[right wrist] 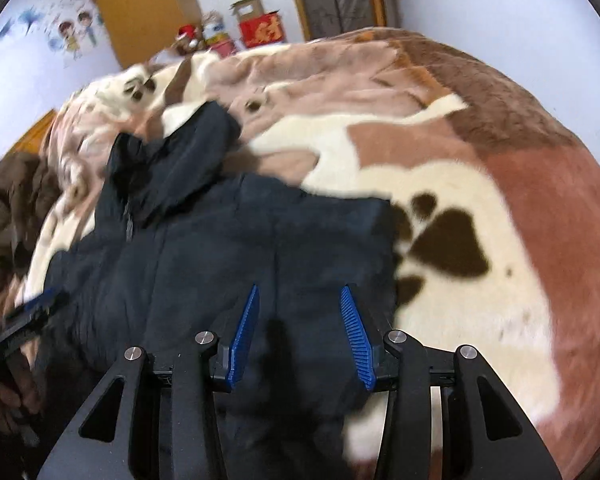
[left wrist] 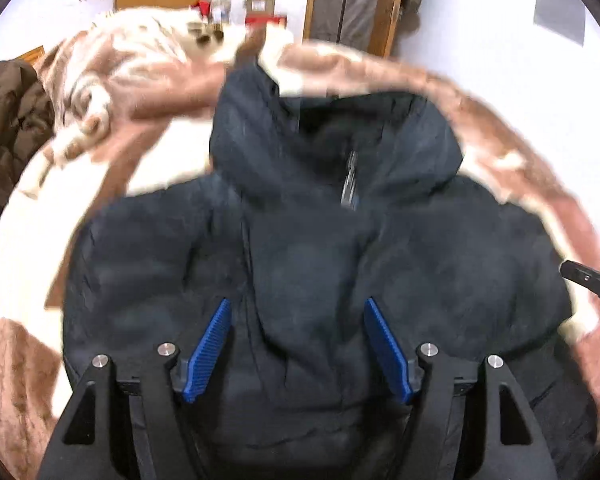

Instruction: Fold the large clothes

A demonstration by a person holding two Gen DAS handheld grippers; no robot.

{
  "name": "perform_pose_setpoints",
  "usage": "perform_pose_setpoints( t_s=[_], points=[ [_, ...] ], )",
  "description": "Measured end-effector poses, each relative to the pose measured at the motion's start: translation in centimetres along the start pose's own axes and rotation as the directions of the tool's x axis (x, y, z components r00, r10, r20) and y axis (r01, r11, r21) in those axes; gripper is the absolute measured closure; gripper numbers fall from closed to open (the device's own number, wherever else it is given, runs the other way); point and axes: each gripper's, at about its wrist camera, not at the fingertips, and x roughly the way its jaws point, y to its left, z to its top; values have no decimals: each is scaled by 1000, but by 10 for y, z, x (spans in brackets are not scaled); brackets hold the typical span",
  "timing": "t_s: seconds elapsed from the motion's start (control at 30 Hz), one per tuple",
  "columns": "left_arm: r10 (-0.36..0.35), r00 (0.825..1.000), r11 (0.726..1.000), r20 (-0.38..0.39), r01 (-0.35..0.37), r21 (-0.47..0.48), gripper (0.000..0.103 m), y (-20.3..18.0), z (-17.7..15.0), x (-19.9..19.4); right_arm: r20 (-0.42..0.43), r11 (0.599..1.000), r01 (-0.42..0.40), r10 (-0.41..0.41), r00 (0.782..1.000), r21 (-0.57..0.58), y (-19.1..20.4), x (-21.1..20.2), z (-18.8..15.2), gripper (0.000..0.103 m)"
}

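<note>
The left claw (left wrist: 298, 344) hangs spread above the jacket (left wrist: 316, 248), gripping nothing; the right claw (right wrist: 300, 334) is likewise spread over its edge. The jacket lies on a bed's blanket (right wrist: 480, 184). Beyond, blurred, are perhaps boxes (right wrist: 260, 28) and a door (right wrist: 144, 12).

The jacket (left wrist: 320, 248) lies spread on the blanket (right wrist: 480, 208) that covers the bed, its hood (left wrist: 332, 136) at the far end and its zipper (left wrist: 350, 178) running down the middle. The left tool (left wrist: 298, 314) hangs over the jacket's near part; the right tool (right wrist: 300, 300) hangs over its right edge. Another coat (left wrist: 8, 128) lies heaped at the bed's left side. Boxes (right wrist: 258, 26) stand behind the bed against the wall, between two doors.
</note>
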Motion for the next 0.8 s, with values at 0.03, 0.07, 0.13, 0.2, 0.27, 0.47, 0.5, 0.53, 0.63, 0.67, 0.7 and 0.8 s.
perform_pose_setpoints(
  t_s=[0.03,0.07,0.13,0.2,0.27,0.47,0.5,0.53,0.63,0.67,0.7,0.8],
  points=[
    [-8,1000,1000,-30,8,-19,32,3,-7,11,-51,1000,5,-6,999,-4,2,14,-9,59],
    [-14,999,1000,-29,13,-23,31,4,-10,16,-69,1000,9,-10,998,-4,3,21,-13,59],
    [-8,1000,1000,-18,7,-17,30,4,-14,18,-83,1000,21,-23,996,-19,4,36,-16,59],
    [7,1000,1000,-19,-7,-7,30,1,-14,18,-92,999,31,-33,995,-18,5,41,-14,59],
    [6,1000,1000,-22,-7,-10,30,1,-15,19,-104,998,53,-57,993,-44,9,43,-12,59],
    [8,999,999,-47,-10,-39,32,2,-16,-19,-53,997,78,-78,996,-5,16,-6,-8,59],
    [7,999,999,-38,-8,-37,32,1,-18,-31,-31,997,80,-80,996,-2,19,-20,-9,59],
    [4,1000,999,-23,-4,-34,33,1,-21,-45,9,997,78,-78,997,-2,24,-40,-11,59],
    [-13,1000,999,11,13,-37,32,-1,-28,-84,89,997,83,-82,993,-5,34,-82,-15,59],
    [-14,1000,999,23,15,-33,32,-2,-31,-98,110,996,85,-84,990,-6,37,-94,-17,59],
    [-11,999,1000,34,12,-28,32,-4,-34,-111,139,996,85,-84,987,-2,42,-111,-20,59],
    [-11,998,1000,63,12,-19,32,-9,-44,-147,186,997,83,-83,979,8,53,-141,-27,59]
  ],
)
